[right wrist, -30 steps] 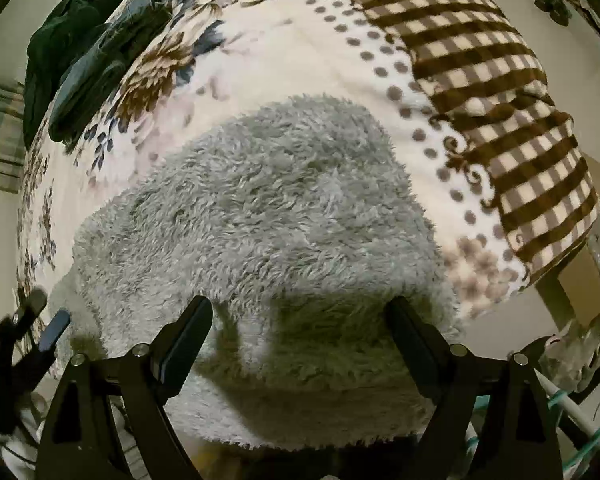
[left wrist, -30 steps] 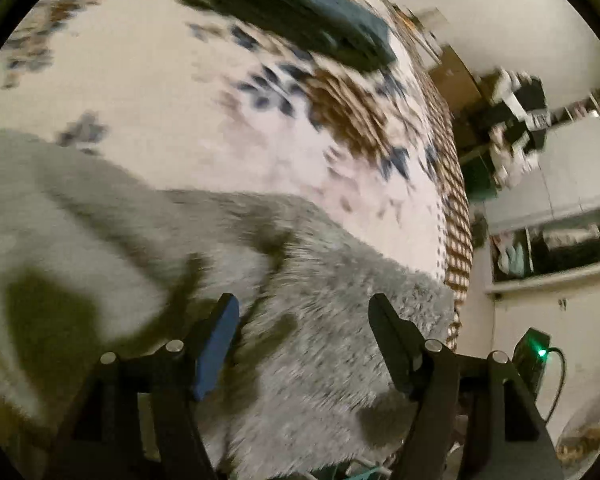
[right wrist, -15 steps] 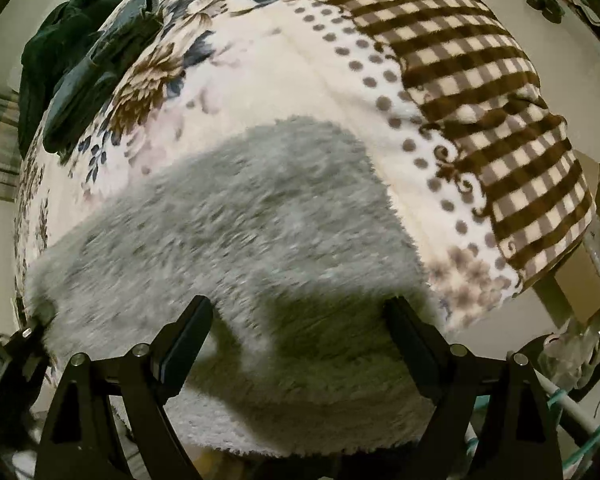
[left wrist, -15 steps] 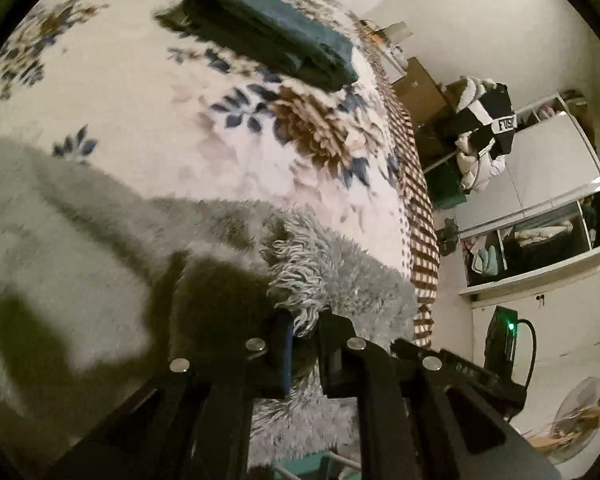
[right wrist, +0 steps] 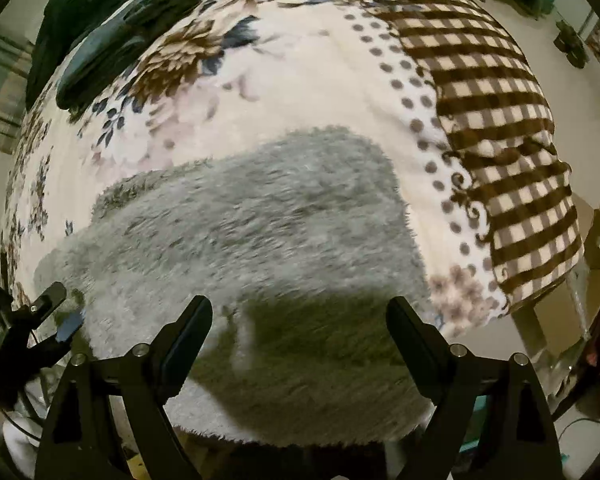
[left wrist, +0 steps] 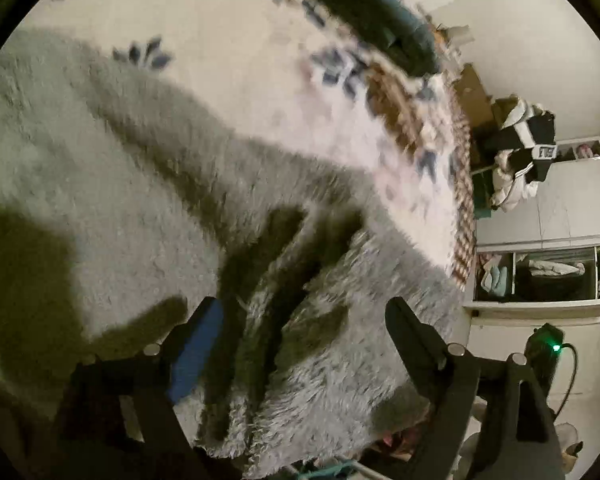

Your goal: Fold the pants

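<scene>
The fluffy grey pants (right wrist: 260, 232) lie folded on the floral bedspread (right wrist: 300, 80), near the bed's front edge. In the left wrist view the pants (left wrist: 120, 208) fill the lower left, with a rumpled fold between the fingers. My left gripper (left wrist: 304, 312) is open just above that fold and holds nothing. It also shows at the left edge of the right wrist view (right wrist: 60, 312). My right gripper (right wrist: 300, 312) is open and empty above the near part of the pants.
A dark folded garment (right wrist: 116, 40) lies at the far side of the bed, also in the left wrist view (left wrist: 364, 8). The bedspread's brown checked border (right wrist: 500, 120) hangs over the right edge. Shelves and clothes (left wrist: 540, 264) stand beyond the bed.
My left gripper closed on the pants' edge half a second ago and has now opened, letting the fabric drop into a fold. The pants now lie flatter and wider. My right gripper stays open.
</scene>
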A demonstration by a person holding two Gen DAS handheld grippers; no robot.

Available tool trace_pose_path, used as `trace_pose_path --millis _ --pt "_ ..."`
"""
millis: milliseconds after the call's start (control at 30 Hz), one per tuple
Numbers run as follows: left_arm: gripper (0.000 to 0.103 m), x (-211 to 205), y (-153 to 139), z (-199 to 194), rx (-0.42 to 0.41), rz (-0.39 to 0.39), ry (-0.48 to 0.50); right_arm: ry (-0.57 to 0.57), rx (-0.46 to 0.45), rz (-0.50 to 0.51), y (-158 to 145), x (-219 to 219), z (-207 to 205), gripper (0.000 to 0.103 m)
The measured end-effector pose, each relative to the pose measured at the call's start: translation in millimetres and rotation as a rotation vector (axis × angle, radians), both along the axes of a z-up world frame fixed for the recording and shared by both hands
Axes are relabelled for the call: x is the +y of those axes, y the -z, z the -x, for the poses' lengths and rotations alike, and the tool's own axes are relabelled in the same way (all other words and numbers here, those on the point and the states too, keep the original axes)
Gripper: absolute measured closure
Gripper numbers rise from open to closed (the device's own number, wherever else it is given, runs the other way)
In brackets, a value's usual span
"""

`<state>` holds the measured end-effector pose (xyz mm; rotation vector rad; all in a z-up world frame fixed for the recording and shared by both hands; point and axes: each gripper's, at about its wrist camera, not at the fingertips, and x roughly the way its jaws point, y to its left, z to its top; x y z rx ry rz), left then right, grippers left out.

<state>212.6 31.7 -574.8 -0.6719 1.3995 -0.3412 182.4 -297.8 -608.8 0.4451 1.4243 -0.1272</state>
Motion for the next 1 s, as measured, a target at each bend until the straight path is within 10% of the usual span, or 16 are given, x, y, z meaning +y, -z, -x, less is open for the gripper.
trace_pose_path --millis 167,233,400,567,633,867,1000 --pt "0.026 -16.8 24.7 -9.2 0.023 0.039 0.013 0.011 0.016 -0.008 5.5 4.2 1.0 0.012" --pt "0.091 -27.9 16.6 -12.7 -0.058 0.054 0.057 0.017 0.016 -0.005 7.9 5.1 -0.3 0.012" --pt "0.091 -30.2 0.4 -21.7 -0.143 0.025 0.088 0.01 0.01 0.031 6.5 6.6 -4.5 0.012" --pt "0.063 -21.5 9.2 -20.0 -0.069 -0.031 0.065 0.001 0.027 0.062 8.7 10.4 -8.1 0.012" --pt "0.0 -11.8 -3.1 -9.4 -0.092 -0.076 0.02 -0.013 0.024 0.093 8.1 14.8 -9.5 0.003" --pt "0.0 85.2 -44.3 52.9 -0.161 -0.114 -0.314 -0.061 0.027 0.107 6.3 36.1 -12.5 0.0" --pt "0.0 160.8 -14.1 74.3 -0.107 -0.148 -0.554 -0.091 0.042 0.092 4.8 52.5 -17.0 0.0"
